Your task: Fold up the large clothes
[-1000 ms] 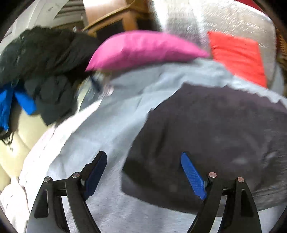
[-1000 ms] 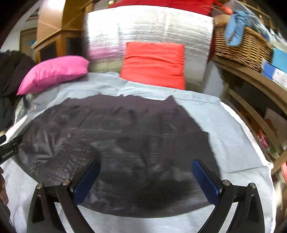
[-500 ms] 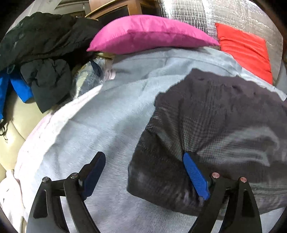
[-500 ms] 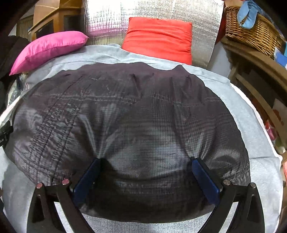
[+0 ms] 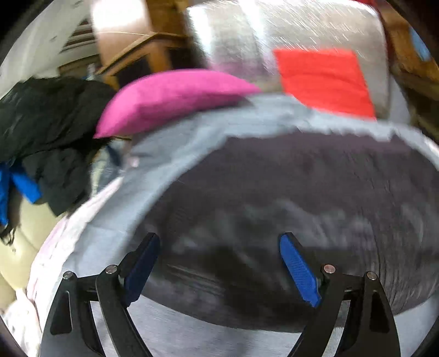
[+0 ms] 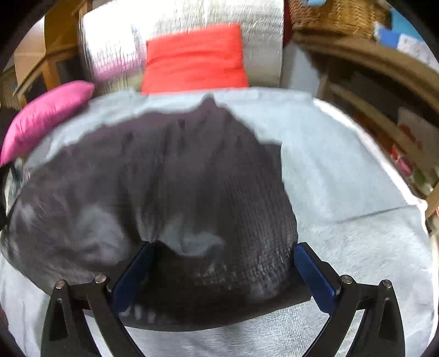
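Note:
A dark grey quilted garment point(image 5: 301, 197) lies spread flat on a light grey sheet point(image 5: 175, 170) covering a bed. My left gripper point(image 5: 219, 258) is open wide just above the garment's near left part, and its blue pads point(image 5: 299, 269) straddle the fabric without pressing on it. In the right wrist view the same garment point(image 6: 164, 178) fills the middle. My right gripper point(image 6: 223, 263) hangs low over its near right corner, jaws wide apart. Puffed fabric rises between the fingers point(image 6: 312, 274), but they do not pinch it. Both views are motion-blurred.
A pink pillow point(image 5: 170, 101) and a red cushion point(image 6: 194, 63) lean at the bed's head against a silver padded board point(image 6: 115, 41). A heap of black clothes point(image 5: 46, 131) lies left of the bed. Wooden shelves point(image 6: 384, 90) and a wicker basket point(image 6: 332, 16) stand at the right.
The left gripper slid right, from straddling the garment's left edge to fully over the fabric. The right gripper dropped closer and shifted toward the garment's right corner. Both stayed wide apart.

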Action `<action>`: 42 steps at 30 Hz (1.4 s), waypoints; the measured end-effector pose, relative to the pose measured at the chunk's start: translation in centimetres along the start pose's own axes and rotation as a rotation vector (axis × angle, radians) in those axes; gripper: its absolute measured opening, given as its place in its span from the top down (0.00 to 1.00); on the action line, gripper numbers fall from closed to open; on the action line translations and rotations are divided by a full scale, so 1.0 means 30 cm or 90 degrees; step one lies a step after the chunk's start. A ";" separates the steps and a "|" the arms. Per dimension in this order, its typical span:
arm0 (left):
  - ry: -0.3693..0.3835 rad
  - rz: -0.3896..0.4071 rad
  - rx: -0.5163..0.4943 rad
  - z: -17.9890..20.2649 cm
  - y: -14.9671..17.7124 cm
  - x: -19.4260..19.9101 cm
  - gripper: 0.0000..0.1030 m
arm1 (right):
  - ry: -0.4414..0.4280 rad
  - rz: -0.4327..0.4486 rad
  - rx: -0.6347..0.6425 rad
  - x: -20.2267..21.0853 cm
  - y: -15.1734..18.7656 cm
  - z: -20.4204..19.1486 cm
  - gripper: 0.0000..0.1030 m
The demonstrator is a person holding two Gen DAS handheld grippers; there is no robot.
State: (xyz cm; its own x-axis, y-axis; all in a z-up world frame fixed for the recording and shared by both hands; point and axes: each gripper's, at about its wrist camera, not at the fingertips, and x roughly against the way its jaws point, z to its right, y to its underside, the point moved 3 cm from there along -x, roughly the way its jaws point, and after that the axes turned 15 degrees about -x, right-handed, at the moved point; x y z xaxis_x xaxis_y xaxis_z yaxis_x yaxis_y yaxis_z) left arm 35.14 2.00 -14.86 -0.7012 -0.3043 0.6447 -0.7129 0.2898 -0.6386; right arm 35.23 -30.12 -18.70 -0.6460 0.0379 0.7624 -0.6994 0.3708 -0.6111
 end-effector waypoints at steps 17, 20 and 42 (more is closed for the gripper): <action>-0.039 -0.001 0.077 -0.287 0.105 0.046 0.13 | -0.058 0.087 -0.001 0.234 -0.023 -0.035 0.00; -0.027 -0.068 0.084 -0.315 0.164 -0.049 0.13 | -0.085 0.086 0.040 0.248 0.012 -0.119 0.00; -0.022 -0.051 0.084 -0.330 0.172 -0.008 0.13 | -0.065 0.016 0.002 0.154 0.020 -0.092 0.00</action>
State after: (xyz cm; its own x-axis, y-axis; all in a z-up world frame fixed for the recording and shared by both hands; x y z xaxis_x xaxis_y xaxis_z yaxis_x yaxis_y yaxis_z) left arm 31.55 12.54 -14.16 -0.6396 -0.3539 0.6824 -0.7581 0.1429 -0.6363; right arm 32.67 -27.15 -14.96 -0.6907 -0.0471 0.7216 -0.6837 0.3678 -0.6303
